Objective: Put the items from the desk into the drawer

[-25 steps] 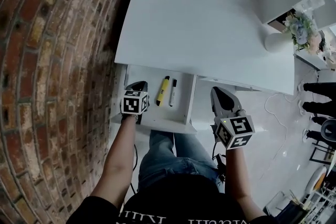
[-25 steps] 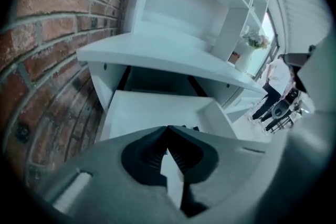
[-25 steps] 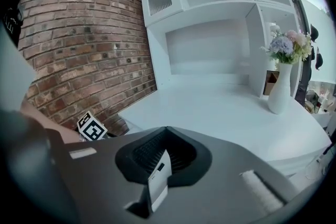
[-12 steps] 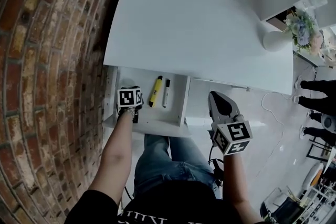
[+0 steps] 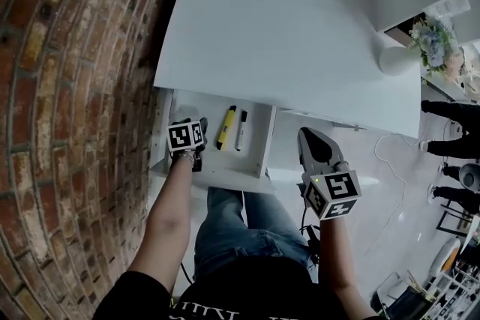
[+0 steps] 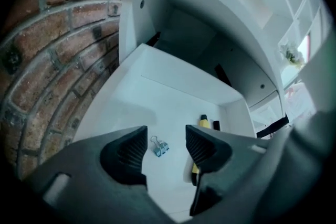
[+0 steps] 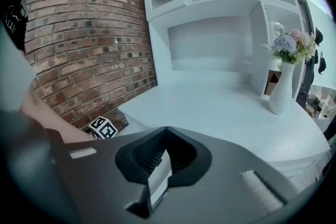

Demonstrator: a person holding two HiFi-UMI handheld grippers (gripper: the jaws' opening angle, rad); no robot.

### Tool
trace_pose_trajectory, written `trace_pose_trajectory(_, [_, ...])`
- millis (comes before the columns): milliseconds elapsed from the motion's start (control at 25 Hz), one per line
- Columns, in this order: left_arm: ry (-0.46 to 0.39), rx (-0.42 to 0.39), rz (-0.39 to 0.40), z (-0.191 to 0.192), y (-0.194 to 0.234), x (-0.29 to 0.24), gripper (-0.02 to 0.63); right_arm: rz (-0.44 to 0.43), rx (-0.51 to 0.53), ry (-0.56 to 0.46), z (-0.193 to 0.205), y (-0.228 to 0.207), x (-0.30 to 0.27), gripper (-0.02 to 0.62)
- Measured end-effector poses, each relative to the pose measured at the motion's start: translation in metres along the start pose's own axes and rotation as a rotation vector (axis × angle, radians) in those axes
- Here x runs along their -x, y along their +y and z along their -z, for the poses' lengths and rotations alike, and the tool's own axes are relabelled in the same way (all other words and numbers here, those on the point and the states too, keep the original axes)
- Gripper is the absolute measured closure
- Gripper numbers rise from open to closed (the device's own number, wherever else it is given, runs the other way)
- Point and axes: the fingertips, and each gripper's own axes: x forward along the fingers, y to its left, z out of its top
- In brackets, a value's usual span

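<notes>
Hovering low inside the open drawer, the left gripper is released. Its jaws stand apart, having just been opening, and the pads touch nothing. A small blue binder clip lies on the drawer floor in the gap between them, toward the left front corner.

The right gripper is clenched, jaws together, and held outside the drawer's right wall, below the front edge of the desk.

A yellow highlighter and a black marker lie side by side along the drawer's right wall. Farther off, a white vase of flowers stands by the desk's right edge.
</notes>
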Motion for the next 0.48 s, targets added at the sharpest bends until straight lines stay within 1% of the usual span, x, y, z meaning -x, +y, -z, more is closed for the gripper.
trace_pose_trajectory(160, [-0.065, -0.039, 0.023, -0.018, -0.009, 0.023, 0.365, -0.018, 0.007, -0.028, -0.009, 0.011, 0.003, 0.588])
trace_pose_trajectory(360, [-0.167, -0.15, 0.054, -0.047, -0.03, 0.058, 0.357, -0.036, 0.036, -0.053, -0.019, 0.024, 0.009, 0.588])
trace_pose_trajectory(480, [-0.213, -0.219, 0.061, -0.058, -0.039, 0.081, 0.356, -0.036, 0.039, -0.073, -0.026, 0.031, 0.018, 0.589])
